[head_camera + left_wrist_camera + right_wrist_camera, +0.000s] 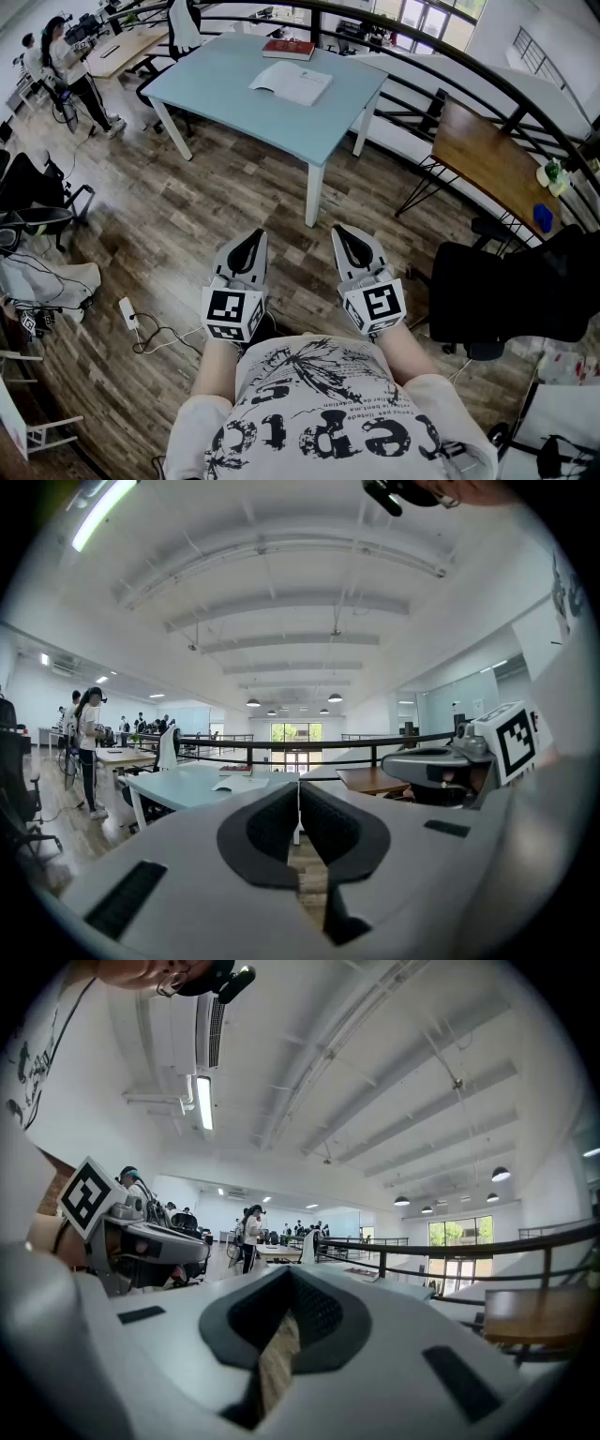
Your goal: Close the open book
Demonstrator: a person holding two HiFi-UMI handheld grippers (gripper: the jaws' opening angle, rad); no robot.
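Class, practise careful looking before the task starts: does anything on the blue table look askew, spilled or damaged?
Nothing stands out. The open book lies flat, pages up, on the table, with a closed red book behind it. Nothing is spilled or visibly damaged.

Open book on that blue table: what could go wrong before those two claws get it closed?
1. The open book lies on the light blue table, well ahead of the left gripper and right gripper, both shut. Walking there risks a trip on the power strip and its cable lying to the left.
2. The red book lies just beyond it and could get pushed when the pages swing over.
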